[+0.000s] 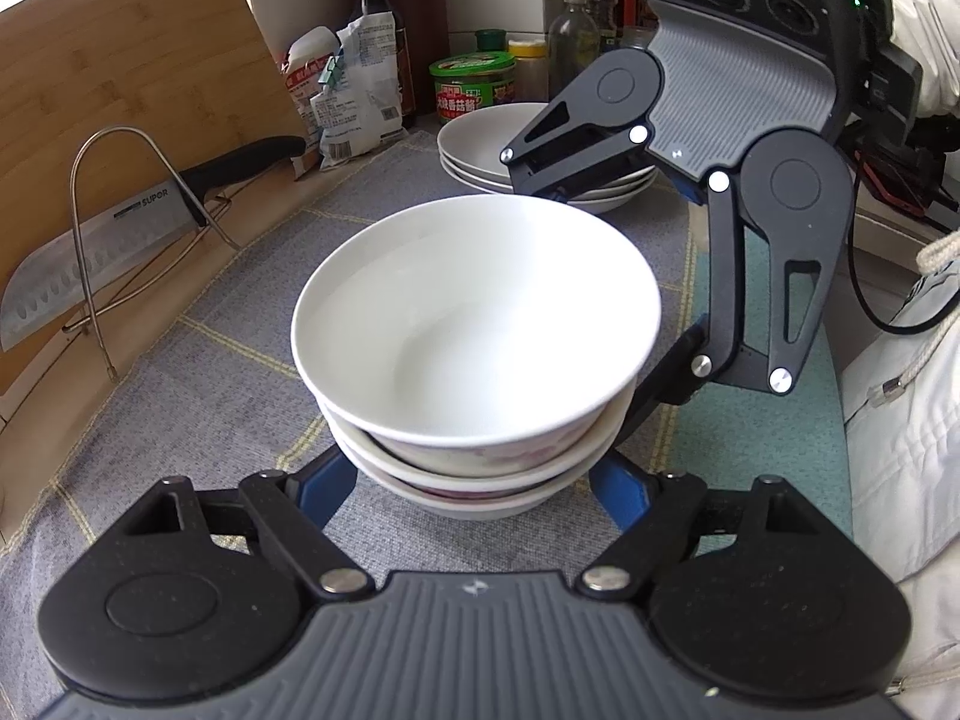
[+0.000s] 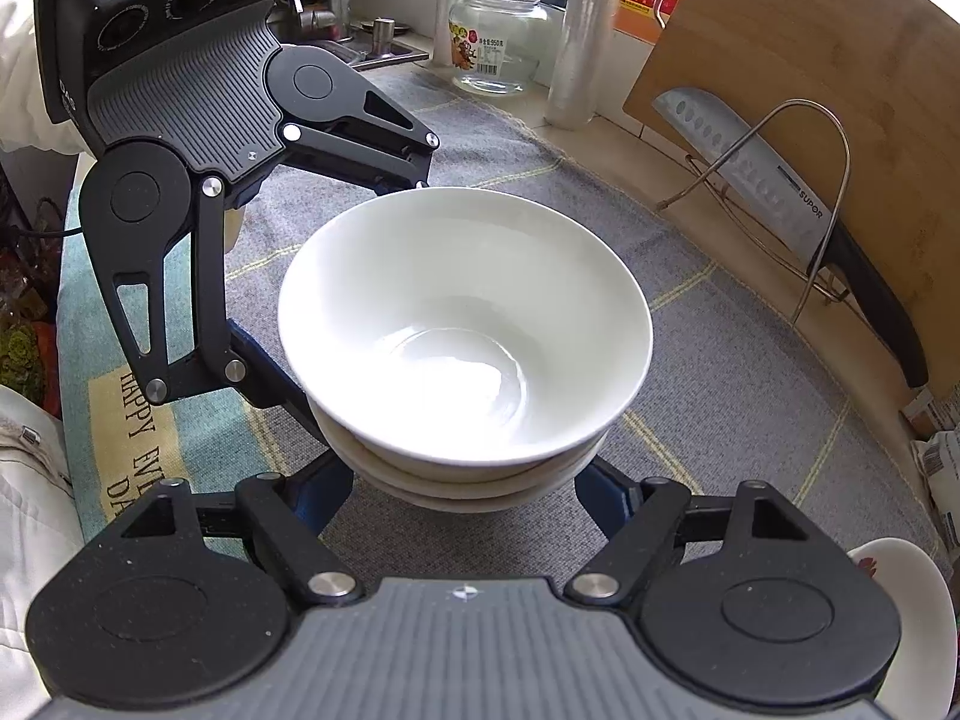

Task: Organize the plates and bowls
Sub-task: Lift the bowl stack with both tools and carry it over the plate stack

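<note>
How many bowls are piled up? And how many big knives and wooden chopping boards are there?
White ceramic bowls, stacked: 3
Steel cleaver with black handle: 1
Bamboo chopping board: 1
Total: 5

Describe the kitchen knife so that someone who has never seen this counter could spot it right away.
Start at the big bamboo cutting board leaning upright at the edge of the grey mat. A bent wire stand sits in front of it, and the knife rests across that stand against the board. It is the only blade here: a wide steel cleaver with oval dimples and a black handle.
</note>
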The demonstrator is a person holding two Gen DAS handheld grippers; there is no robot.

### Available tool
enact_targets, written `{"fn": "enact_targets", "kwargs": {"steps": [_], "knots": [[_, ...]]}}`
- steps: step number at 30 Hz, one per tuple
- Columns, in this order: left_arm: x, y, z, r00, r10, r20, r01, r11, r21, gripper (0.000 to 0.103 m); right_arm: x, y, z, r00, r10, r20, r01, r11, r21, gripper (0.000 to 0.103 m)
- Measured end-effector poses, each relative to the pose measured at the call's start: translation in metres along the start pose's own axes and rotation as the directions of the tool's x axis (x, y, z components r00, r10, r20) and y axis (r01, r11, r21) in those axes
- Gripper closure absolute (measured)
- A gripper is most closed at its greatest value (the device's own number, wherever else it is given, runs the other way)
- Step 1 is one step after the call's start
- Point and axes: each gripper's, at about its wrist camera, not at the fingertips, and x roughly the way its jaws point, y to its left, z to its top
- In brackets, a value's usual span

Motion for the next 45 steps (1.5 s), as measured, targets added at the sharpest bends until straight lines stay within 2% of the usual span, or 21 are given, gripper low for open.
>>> {"fn": "enact_targets", "kwargs": {"steps": [35,38,39,45], "knots": [[0.005,0.013,0.000,0.997,-0.082,-0.002,0.082,0.996,0.030,0.016,0.004,-0.002,0.004,1.000,0.007,-0.025,-0.006,1.000,0.013,0.018],[0.005,0.013,0.000,0.996,-0.085,-0.003,0.085,0.996,0.035,0.016,0.005,-0.001,0.004,1.000,0.004,-0.025,-0.003,1.000,0.012,0.016],[0.005,0.013,0.000,0.996,-0.086,-0.003,0.086,0.996,0.034,0.016,0.005,-0.001,0.004,1.000,-0.009,-0.025,0.009,1.000,0.005,0.012],[0.004,0.012,0.000,0.997,-0.083,0.002,0.083,0.996,0.033,0.016,0.004,0.002,0.006,0.999,-0.024,-0.024,0.023,0.999,-0.026,0.012]]}}
